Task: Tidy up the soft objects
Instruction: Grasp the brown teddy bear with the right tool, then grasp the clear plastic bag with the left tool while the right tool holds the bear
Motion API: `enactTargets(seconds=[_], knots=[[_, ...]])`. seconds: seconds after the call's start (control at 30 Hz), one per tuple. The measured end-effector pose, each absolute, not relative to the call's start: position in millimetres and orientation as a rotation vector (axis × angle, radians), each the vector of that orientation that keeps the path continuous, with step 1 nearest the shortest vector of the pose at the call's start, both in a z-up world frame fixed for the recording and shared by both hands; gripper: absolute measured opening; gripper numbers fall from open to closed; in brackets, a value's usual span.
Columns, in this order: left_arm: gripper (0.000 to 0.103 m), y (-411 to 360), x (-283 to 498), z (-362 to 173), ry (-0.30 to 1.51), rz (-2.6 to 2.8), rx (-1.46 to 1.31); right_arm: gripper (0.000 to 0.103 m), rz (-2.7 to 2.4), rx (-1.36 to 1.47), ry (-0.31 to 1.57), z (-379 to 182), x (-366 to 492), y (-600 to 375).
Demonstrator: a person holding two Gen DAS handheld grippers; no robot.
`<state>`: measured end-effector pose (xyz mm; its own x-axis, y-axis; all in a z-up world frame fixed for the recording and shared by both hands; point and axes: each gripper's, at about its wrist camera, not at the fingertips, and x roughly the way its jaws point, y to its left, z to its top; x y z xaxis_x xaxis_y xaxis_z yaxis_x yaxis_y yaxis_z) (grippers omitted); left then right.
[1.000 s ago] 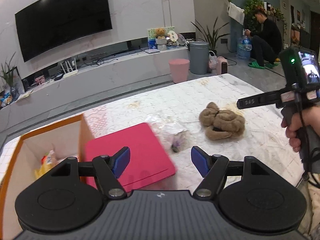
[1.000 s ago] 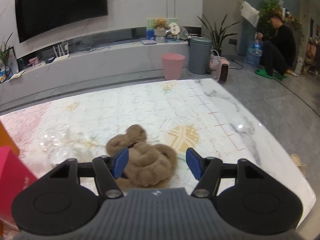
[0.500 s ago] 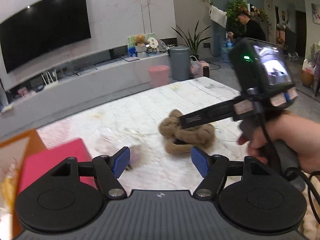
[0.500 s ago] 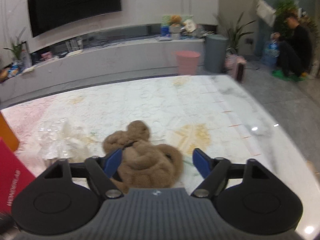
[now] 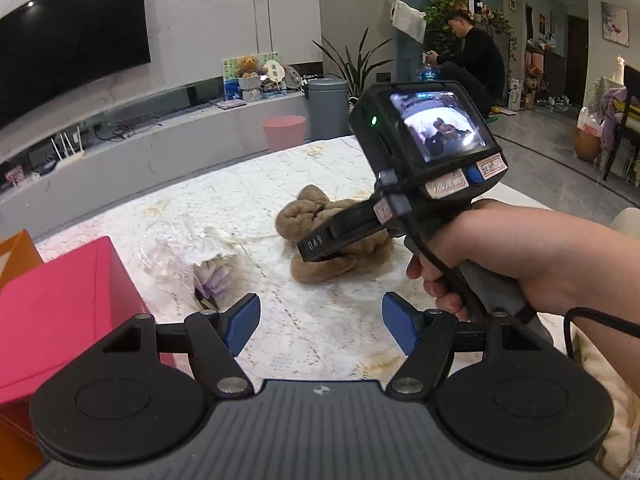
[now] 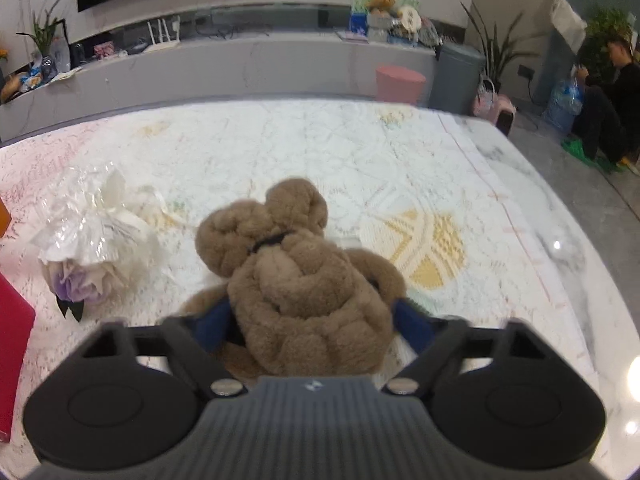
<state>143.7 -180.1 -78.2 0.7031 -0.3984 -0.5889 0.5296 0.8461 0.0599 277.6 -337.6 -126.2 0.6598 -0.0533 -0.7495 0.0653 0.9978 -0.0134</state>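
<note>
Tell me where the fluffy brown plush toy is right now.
The fluffy brown plush toy lies mid-table between the right claw's open fingers, right of the cellophane-wrapped flower bundle.

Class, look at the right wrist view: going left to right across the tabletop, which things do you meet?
Red box → wrapped flower bundle → brown plush toy, with the right gripper open around it.
</note>
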Motion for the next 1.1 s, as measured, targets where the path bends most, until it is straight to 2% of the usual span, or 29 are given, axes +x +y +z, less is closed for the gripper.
enactTargets(seconds=[0.07,0.13,0.3,0.4,0.47,0.53,0.67,0.77,0.83,1.1], knots=[[0.082,-179,145,-79,0.609,-0.534,0.212,0.057,-0.063,0.060,0.871,-124,275,-342],[0.082,-179,147,-78,0.613,-0.527,0.211,0.052,-0.050,0.034,0.908,-118,273,-342],[0.082,-171,143,-81,0.595,-0.484,0.230,0.052,-0.027,0.035,0.966,-99,247,-350],[0.082,-167,142,-85,0.592,-0.473,0.237,0.060,-0.042,0.013,1.023,-98,229,-359],[0.082,-166,145,-87,0.612,-0.459,0.262,0.072,-0.020,-0.063,1.044,-98,223,-358],[0.079,-164,148,-89,0.617,-0.461,0.264,0.081,-0.005,-0.123,1.047,-94,224,-357],[0.080,-167,148,-89,0.615,-0.451,0.267,0.089,0.001,-0.069,0.996,-86,231,-364],[0.080,-170,147,-91,0.632,-0.428,0.283,0.089,0.012,-0.056,1.000,-91,242,-363],[0.080,-171,148,-93,0.652,-0.417,0.278,0.093,-0.018,-0.032,1.033,-100,249,-364],[0.080,-171,151,-99,0.695,-0.400,0.254,0.094,-0.022,-0.048,1.070,-119,256,-358]])
